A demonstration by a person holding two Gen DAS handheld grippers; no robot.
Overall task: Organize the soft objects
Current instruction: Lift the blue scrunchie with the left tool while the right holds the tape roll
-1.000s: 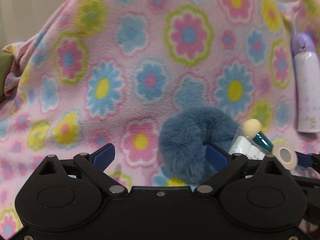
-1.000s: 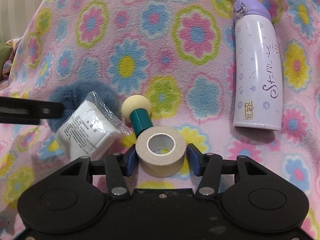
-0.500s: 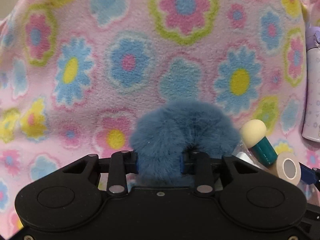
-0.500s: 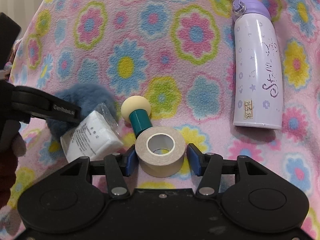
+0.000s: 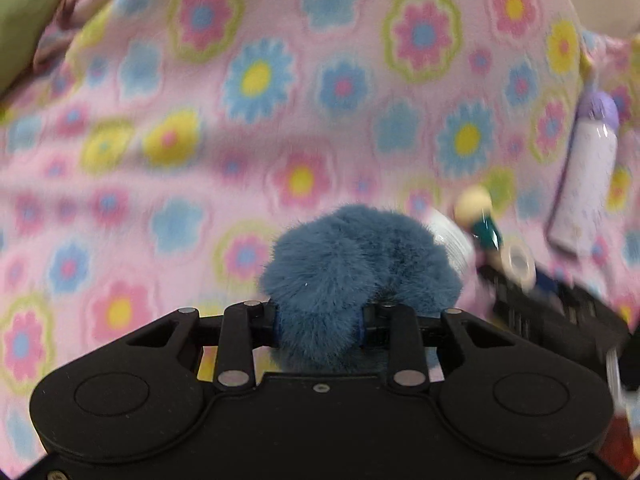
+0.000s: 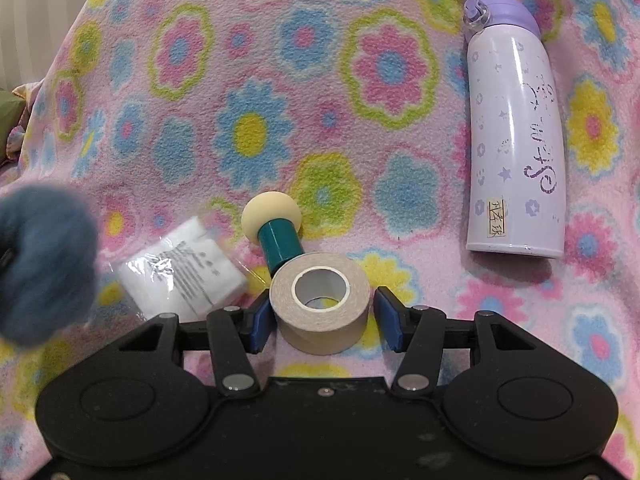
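Left gripper (image 5: pixel 320 326) pinched tight on a fluffy blue scrunchie (image 5: pixel 356 264), lifted above the flowered blanket (image 5: pixel 256 80). Right gripper (image 6: pixel 326 320) straddling a roll of tape (image 6: pixel 320 300) on the blanket: left pad touching, right pad just apart, no squeeze. At 11 o'clock from the tape, a teal and cream sponge applicator (image 6: pixel 276 232); at 9 o'clock, a white packet (image 6: pixel 184 276); at 1 o'clock, well apart, a lilac bottle (image 6: pixel 516 136) lying flat.
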